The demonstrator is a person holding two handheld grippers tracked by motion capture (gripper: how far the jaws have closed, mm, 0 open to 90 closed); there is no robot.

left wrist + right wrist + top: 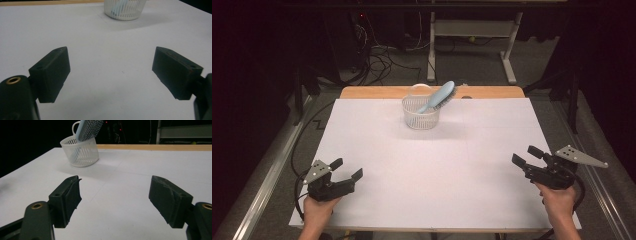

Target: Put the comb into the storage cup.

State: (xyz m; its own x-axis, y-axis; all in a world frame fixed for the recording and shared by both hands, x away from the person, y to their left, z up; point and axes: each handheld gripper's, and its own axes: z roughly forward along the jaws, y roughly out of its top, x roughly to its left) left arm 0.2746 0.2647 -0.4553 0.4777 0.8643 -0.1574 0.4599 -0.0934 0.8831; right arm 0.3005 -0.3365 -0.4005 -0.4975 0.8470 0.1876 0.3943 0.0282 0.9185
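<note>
Basket (421, 114) near desk's far edge, brush (439, 96) leaning out; both claws (345, 170) (528, 155) released, empty. Risk: a pull tips the light basket.

A lab: dark room, cables (377, 57) on floor, metal desk frame (472, 35).

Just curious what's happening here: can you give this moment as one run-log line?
left tool: open, empty | right tool: open, empty | hairbrush: leaning in basket | basket: far side of table
</note>
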